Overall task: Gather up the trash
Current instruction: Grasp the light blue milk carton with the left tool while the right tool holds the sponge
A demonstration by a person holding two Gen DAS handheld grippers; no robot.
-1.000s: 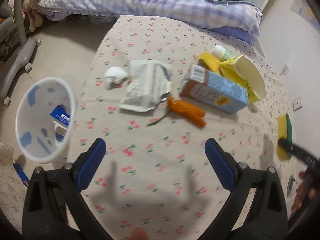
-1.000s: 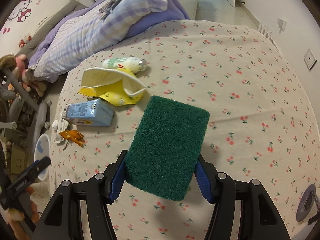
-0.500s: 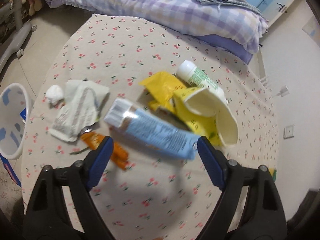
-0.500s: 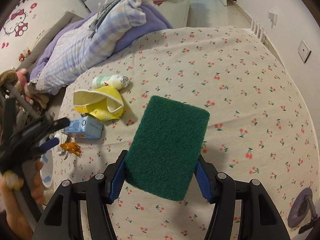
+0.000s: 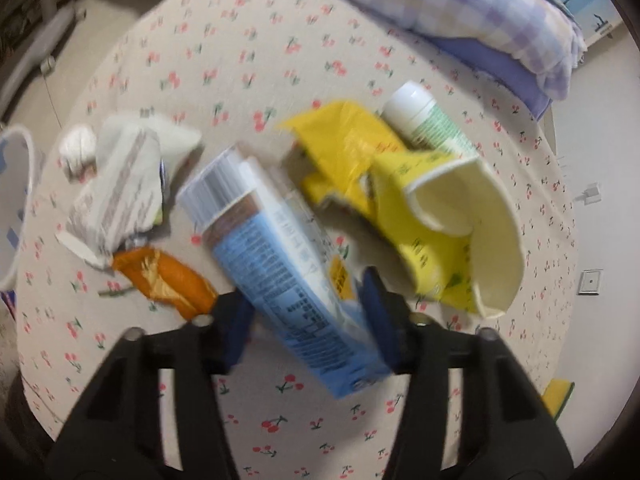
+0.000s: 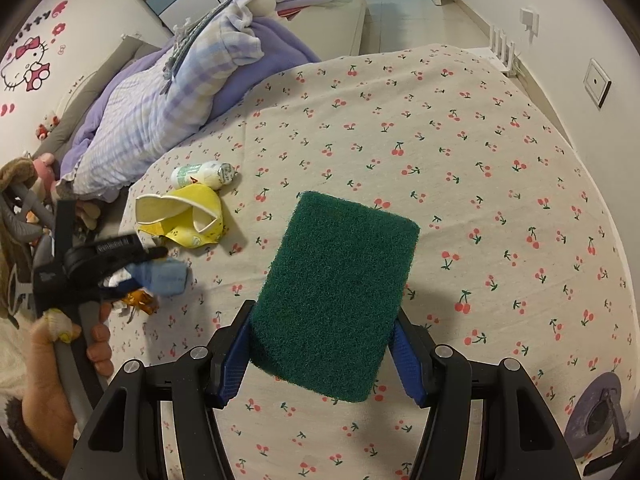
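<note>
Since a second ago, when the left gripper [image 5: 306, 312] hung wide open above bare cloth, it has come over the blue carton [image 5: 280, 264], and its jaws are closing with the carton's near end between them; the blur hides whether the pads press yet. That would make the carton the next piece bound for the bin [image 5: 14, 208], which sits off the table's [image 5: 248, 52] left edge. The right gripper [image 6: 324, 354] stays half open, clamped on the green sponge [image 6: 336, 296], as before. Still on the cloth: yellow cup [image 5: 460, 224], white bottle [image 5: 424, 120], crumpled paper [image 5: 120, 188], tissue [image 5: 78, 148], orange wrapper [image 5: 168, 280]. Cup and wrapper lie close beside the carton and may snag on the lift.
</note>
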